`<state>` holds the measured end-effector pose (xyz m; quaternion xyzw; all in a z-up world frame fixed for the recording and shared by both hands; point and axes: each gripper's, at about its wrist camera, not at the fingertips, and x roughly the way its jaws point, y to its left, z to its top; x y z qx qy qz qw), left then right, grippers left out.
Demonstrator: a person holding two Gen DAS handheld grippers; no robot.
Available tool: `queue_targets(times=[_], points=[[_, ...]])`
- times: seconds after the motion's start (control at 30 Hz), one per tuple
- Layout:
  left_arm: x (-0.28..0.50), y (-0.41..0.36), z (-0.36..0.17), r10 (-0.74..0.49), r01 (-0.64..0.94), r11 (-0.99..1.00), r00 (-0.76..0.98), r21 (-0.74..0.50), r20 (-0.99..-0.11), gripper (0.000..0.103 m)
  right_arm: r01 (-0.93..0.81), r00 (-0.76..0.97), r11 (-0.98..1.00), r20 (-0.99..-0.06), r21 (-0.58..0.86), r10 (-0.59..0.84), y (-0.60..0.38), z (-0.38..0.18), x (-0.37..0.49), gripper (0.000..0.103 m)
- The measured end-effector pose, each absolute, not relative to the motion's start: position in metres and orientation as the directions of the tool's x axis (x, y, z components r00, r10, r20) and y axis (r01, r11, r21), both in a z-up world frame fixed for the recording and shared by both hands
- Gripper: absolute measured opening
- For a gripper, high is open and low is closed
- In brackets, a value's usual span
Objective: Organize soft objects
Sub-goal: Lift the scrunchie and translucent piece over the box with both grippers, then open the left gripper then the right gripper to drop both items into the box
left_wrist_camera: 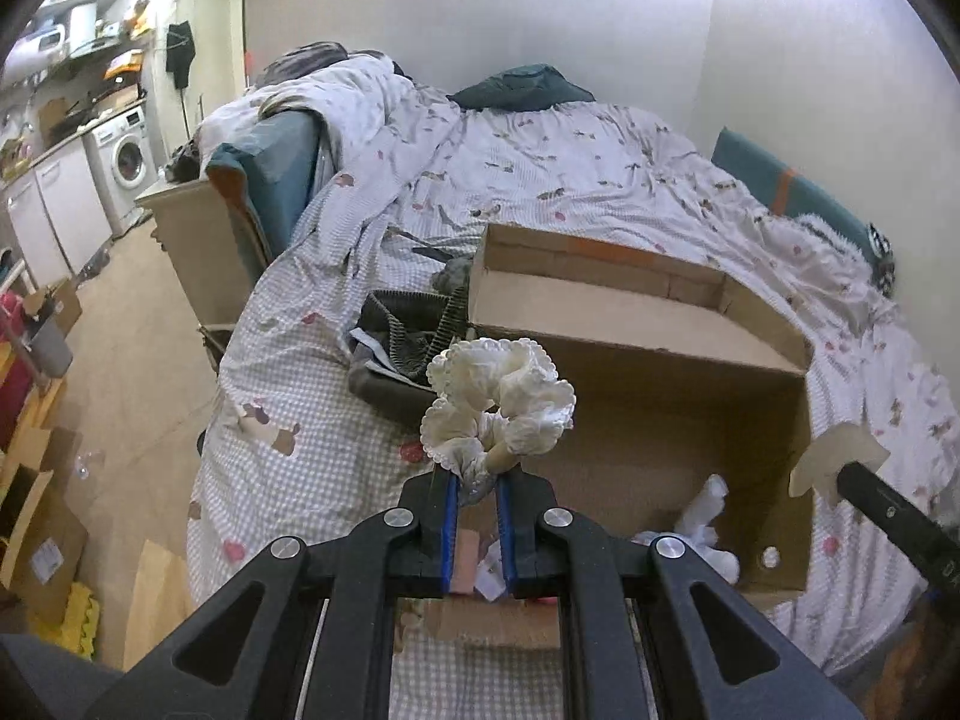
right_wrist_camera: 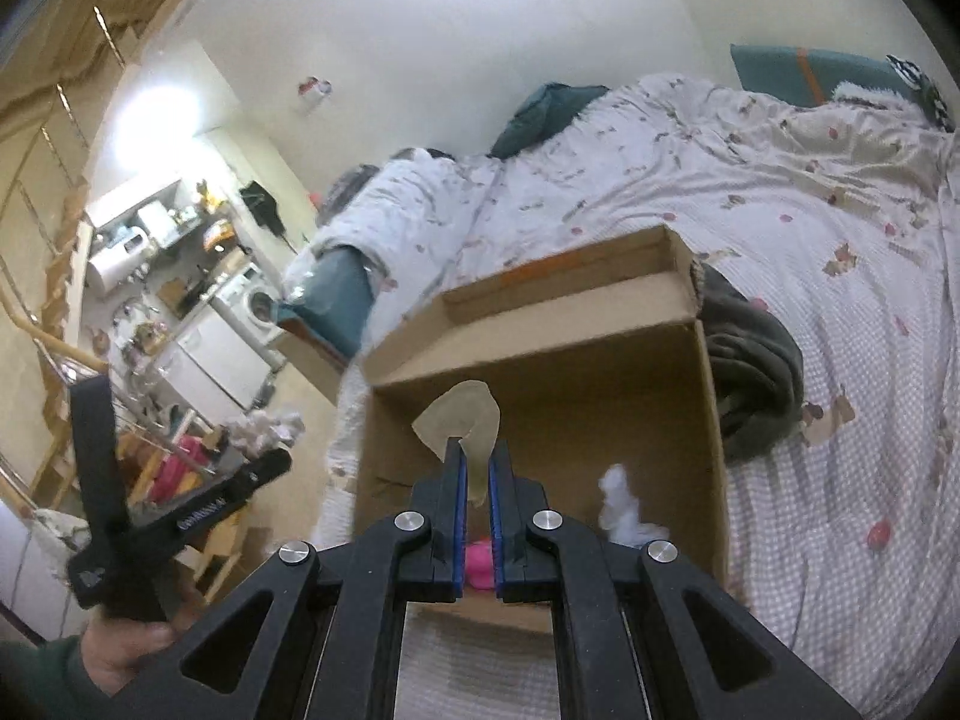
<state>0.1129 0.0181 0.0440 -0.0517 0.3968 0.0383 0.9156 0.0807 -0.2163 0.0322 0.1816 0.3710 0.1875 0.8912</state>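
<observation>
Support: a bed (left_wrist_camera: 570, 168) with a checked, printed cover
Near edge: an open cardboard box (left_wrist_camera: 630, 324) stands on the cover; a dark grey garment pile (left_wrist_camera: 402, 330) lies against its left side
Far edge: a teal pillow (left_wrist_camera: 528, 87)
Right edge: a teal cushion (left_wrist_camera: 780, 180) by the wall

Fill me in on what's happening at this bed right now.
A person is sorting soft items into a cardboard box on the bed. The left gripper is shut on a white frilly cloth, held up at the box's left side. The right gripper pinches a thin beige piece over the open box. White fabric and a pink item show in the box.
</observation>
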Motion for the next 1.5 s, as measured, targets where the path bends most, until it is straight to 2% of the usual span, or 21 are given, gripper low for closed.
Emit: queue_targets(times=[0.17, 0.33, 0.57, 0.67, 0.77, 0.8, 0.9, 0.93, 1.23, 1.27, 1.3, 1.33, 1.37, 1.43, 1.5], points=[[0.125, 0.006, 0.009, 0.039, -0.083, 0.996, 0.661, -0.021, -0.75, 0.01, -0.155, 0.615, 0.889, -0.662, 0.431, 0.429, -0.214, -0.001, 0.088, 0.008], [0.136, 0.004, -0.024, -0.021, -0.056, 0.996, 0.574, -0.064, -0.819, 0.01, -0.162, 0.579, 0.899, -0.699, 0.406, 0.42, -0.204, -0.016, 0.091, 0.008], [0.136, -0.004, -0.032, -0.036, -0.026, 0.998, 0.557, -0.061, -0.83, 0.01, -0.175, 0.549, 0.902, -0.722, 0.394, 0.422, -0.191, -0.028, 0.1, 0.008], [0.137, -0.007, -0.034, -0.031, -0.022, 0.998, 0.547, -0.052, -0.836, 0.015, -0.176, 0.547, 0.903, -0.724, 0.393, 0.421, -0.19, -0.03, 0.099, 0.008], [0.139, -0.01, -0.038, -0.047, -0.012, 0.998, 0.525, -0.062, -0.85, 0.022, -0.171, 0.544, 0.903, -0.726, 0.395, 0.42, -0.192, -0.031, 0.101, 0.008], [0.139, -0.011, -0.039, -0.059, -0.004, 0.997, 0.517, -0.071, -0.854, 0.029, -0.168, 0.543, 0.904, -0.728, 0.394, 0.418, -0.192, -0.03, 0.101, 0.008], [0.135, -0.015, -0.039, -0.058, 0.003, 0.998, 0.52, -0.066, -0.852, 0.061, -0.157, 0.543, 0.904, -0.73, 0.398, 0.416, -0.193, -0.031, 0.103, 0.008], [0.133, -0.016, -0.037, -0.048, 0.003, 0.999, 0.532, -0.054, -0.845, 0.065, -0.155, 0.544, 0.904, -0.729, 0.398, 0.414, -0.193, -0.031, 0.103, 0.008], [0.131, -0.016, -0.036, -0.024, -0.001, 1.0, 0.537, -0.029, -0.844, 0.065, -0.164, 0.542, 0.907, -0.733, 0.389, 0.412, -0.19, -0.032, 0.102, 0.01], [0.131, -0.016, -0.036, -0.019, -0.005, 1.0, 0.539, -0.025, -0.842, 0.065, -0.158, 0.533, 0.909, -0.742, 0.386, 0.407, -0.189, -0.034, 0.102, 0.013], [0.13, -0.016, -0.036, -0.014, -0.006, 1.0, 0.54, -0.021, -0.841, 0.065, -0.149, 0.523, 0.913, -0.753, 0.381, 0.4, -0.189, -0.036, 0.104, 0.02], [0.13, -0.016, -0.036, -0.008, -0.007, 1.0, 0.542, -0.014, -0.84, 0.065, -0.139, 0.515, 0.919, -0.765, 0.37, 0.386, -0.188, -0.038, 0.105, 0.032], [0.13, -0.016, -0.036, -0.002, -0.007, 1.0, 0.544, -0.007, -0.839, 0.065, -0.127, 0.511, 0.924, -0.774, 0.361, 0.373, -0.188, -0.04, 0.106, 0.054], [0.13, -0.016, -0.036, 0.001, -0.006, 1.0, 0.546, -0.002, -0.838, 0.065, -0.104, 0.522, 0.925, -0.771, 0.366, 0.363, -0.191, -0.04, 0.106, 0.079], [0.13, -0.016, -0.035, 0.002, -0.005, 1.0, 0.549, -0.001, -0.836, 0.065, -0.086, 0.542, 0.927, -0.764, 0.364, 0.35, -0.195, -0.038, 0.106, 0.079]])
